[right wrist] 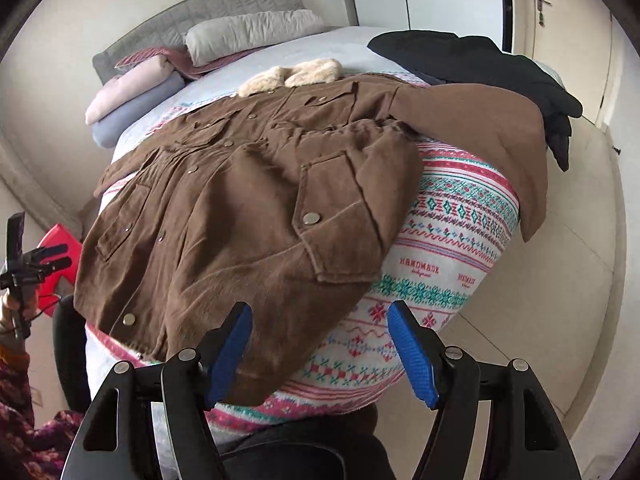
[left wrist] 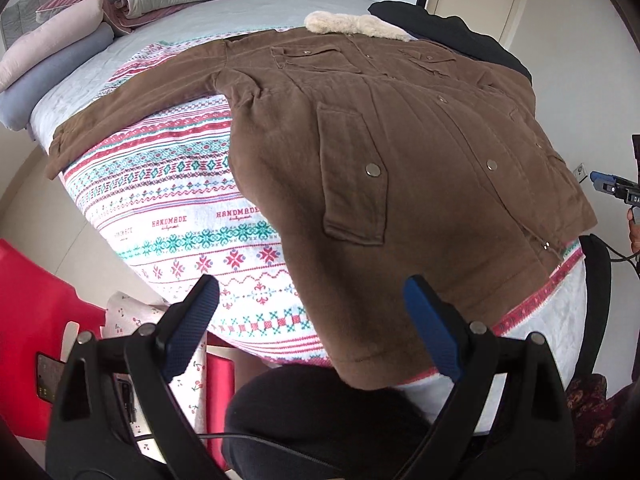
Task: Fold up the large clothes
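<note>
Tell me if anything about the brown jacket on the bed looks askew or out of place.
Yes. The brown jacket lies skewed: one sleeve drapes over the bed's edge onto the black garment, and its hem hangs past the patterned blanket. Both tools are open, touching nothing.

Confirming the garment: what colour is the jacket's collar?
Cream, fluffy collar on the brown jacket; right wrist view.

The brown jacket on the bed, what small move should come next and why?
Probably reach the left gripper out to the outstretched sleeve and fold it in across the brown jacket. Both grippers hang open and empty at the hem, and the jacket lies flat, front up, sleeves spread.
</note>
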Available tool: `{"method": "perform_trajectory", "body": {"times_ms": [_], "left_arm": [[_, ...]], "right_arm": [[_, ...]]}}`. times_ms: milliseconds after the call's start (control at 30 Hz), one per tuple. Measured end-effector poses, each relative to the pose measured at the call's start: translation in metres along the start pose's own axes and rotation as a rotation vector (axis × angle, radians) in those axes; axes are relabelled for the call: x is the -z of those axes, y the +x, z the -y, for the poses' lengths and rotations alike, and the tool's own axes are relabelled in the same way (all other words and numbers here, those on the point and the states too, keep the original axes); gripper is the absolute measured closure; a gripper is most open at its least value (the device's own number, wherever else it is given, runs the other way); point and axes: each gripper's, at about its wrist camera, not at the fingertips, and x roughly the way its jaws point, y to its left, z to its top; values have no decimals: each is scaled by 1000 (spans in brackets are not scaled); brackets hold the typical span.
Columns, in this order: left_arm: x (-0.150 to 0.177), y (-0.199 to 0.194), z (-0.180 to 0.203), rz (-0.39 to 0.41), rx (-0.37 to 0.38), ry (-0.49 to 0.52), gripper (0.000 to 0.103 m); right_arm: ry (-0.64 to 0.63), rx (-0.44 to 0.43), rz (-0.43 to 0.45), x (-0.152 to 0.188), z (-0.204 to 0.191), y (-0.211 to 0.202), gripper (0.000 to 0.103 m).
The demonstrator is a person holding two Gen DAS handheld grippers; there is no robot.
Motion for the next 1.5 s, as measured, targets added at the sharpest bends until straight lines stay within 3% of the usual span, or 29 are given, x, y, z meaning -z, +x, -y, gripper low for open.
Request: {"method": "perform_trajectory", "body": {"times_ms": [200,333,433,600,900,1000,1100,1200,1367,1433,1467,1500], "left_arm": [[40,7,26,-57,-17,107,9],[52,25,26,-122,-86,117,9],[52,34,18,-116,-107,57,9],[41,32,-1,-34,-13,-119,11],[-28,43,-12,81,-36,-279,16],[-41,55,-15,42,-61,-311,27],[-38,66,-24,-13,-15,-367,36],[-25,72,-25,-74,0,-402,37],[2,63,-17,-86,-8,-410,37],[11,60,-13,-105,-23,-406,38],[17,59,-12,-121,-14,-417,50],[22,59,-11,-129,3,-423,64]], "right_arm": [[-115,-14,-60,45,-41,3,28],[-175,63,-98,57,-57,18,28],[-145,84,-100,51,-56,30,28],[-80,113,-48,30,-48,47,28],[41,111,107,-27,-31,45,28],[59,132,114,-40,-28,49,28],[98,131,103,-45,-20,57,28],[164,140,72,-40,-11,67,28],[233,164,-22,-14,-8,86,28],[235,181,-20,-7,-10,81,39],[227,189,-17,-4,-12,77,46],[212,187,-19,0,-15,76,66]]}}
